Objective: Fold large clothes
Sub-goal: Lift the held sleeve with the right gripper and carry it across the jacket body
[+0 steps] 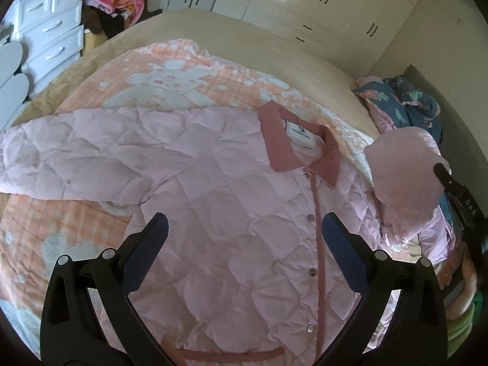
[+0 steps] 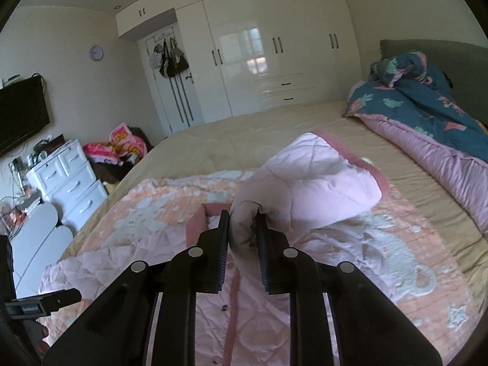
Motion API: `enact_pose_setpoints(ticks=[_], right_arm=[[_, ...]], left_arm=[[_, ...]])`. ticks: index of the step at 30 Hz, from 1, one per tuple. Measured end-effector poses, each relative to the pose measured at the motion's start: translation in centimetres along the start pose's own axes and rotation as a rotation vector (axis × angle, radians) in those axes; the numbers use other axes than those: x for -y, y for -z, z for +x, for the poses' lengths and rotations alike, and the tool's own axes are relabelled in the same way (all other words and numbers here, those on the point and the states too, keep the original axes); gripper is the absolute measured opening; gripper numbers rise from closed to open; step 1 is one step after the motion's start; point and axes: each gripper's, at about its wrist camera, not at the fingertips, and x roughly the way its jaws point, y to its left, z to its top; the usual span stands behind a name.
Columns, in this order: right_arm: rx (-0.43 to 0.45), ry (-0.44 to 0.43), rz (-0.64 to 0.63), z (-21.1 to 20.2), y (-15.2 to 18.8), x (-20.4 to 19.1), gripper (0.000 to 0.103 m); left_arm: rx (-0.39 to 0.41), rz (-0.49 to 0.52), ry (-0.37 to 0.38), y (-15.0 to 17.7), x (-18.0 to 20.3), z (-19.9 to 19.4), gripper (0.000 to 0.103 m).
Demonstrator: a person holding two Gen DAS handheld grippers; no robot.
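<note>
A pale pink quilted jacket (image 1: pixel 213 189) with a darker pink collar (image 1: pixel 300 146) lies front up on an orange and white blanket (image 1: pixel 170 76) on the bed. Its left sleeve (image 1: pixel 61 158) stretches out flat. My left gripper (image 1: pixel 244 225) hovers open just above the jacket's chest, with nothing between its fingers. My right gripper (image 2: pixel 242 222) is shut on the jacket's other sleeve (image 2: pixel 311 183), which is lifted off the bed and bunched above the collar. In the left wrist view that raised sleeve (image 1: pixel 402 167) hangs at the right, with the right gripper (image 1: pixel 442 170) behind it.
A blue and pink quilt (image 2: pixel 427 116) is heaped by the grey headboard (image 2: pixel 457 61). White wardrobes (image 2: pixel 274 61) line the far wall. A white chest of drawers (image 2: pixel 70 177) and a pile of clothes (image 2: pixel 119 149) stand left of the bed. The beige bedspread (image 2: pixel 244 134) lies beyond the blanket.
</note>
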Motion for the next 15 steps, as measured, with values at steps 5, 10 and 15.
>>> enact_pose_setpoints(ticks=[5,10,15], right_arm=[[-0.031,-0.035,-0.011,2.1,1.7,-1.5,0.017],[-0.026,-0.1,-0.065,3.1,3.4,-3.8,0.017],[-0.072,-0.158,-0.113,3.6,5.0,-5.3,0.017]], left_arm=[[-0.006,-0.05,0.019,-0.1,-1.5,0.5,0.094],[-0.01,-0.084,0.044,-0.2,-2.5,1.0,0.094],[-0.022,-0.104,0.045,-0.1,-3.3,1.8,0.094]])
